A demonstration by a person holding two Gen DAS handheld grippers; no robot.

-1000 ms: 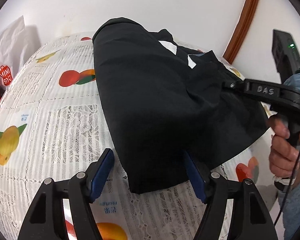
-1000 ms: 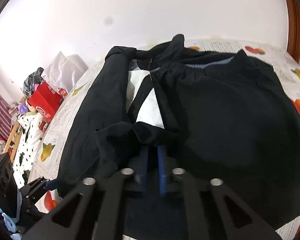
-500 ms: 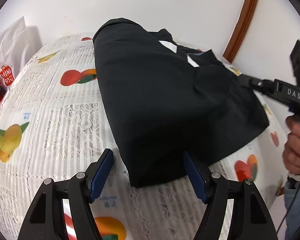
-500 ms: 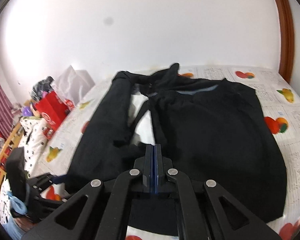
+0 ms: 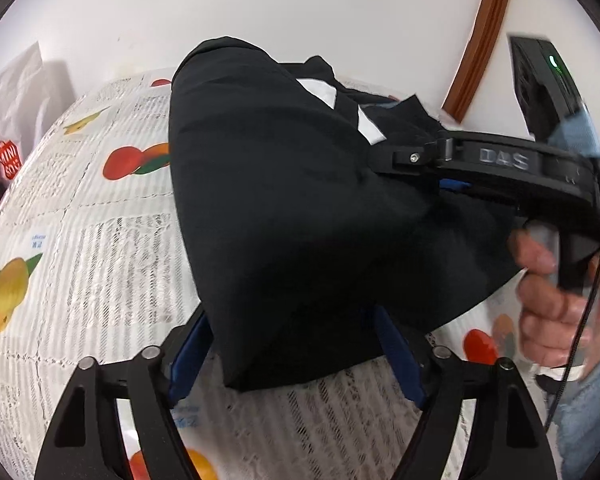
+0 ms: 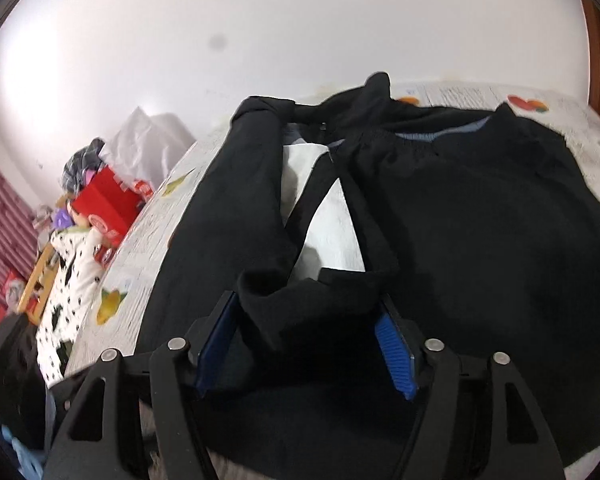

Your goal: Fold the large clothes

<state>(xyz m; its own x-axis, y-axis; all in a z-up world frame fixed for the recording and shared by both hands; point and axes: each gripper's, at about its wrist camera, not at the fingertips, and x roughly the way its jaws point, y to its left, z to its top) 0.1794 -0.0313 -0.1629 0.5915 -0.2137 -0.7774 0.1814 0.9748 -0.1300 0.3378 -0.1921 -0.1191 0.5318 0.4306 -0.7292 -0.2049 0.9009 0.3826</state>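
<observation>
A large black garment (image 5: 284,208) with white panels lies partly folded on a fruit-print tablecloth (image 5: 80,248). My left gripper (image 5: 296,352) is open, its blue pads on either side of the garment's near folded corner. My right gripper (image 6: 306,344) is open, with a bunched black fold (image 6: 300,300) between its jaws. In the left wrist view the right gripper (image 5: 412,160) reaches in from the right over the garment. The white panels (image 6: 332,232) show at the garment's middle.
A white wall stands behind the table. A red bag (image 6: 108,208), a white plastic bag (image 6: 148,148) and a spotted cloth (image 6: 68,280) sit off the table's left side. A brown door frame (image 5: 480,36) is at the right.
My right gripper was shut half a second ago and is now open, moved back down over the garment's bunched fold. My left gripper has moved closer to the near corner.
</observation>
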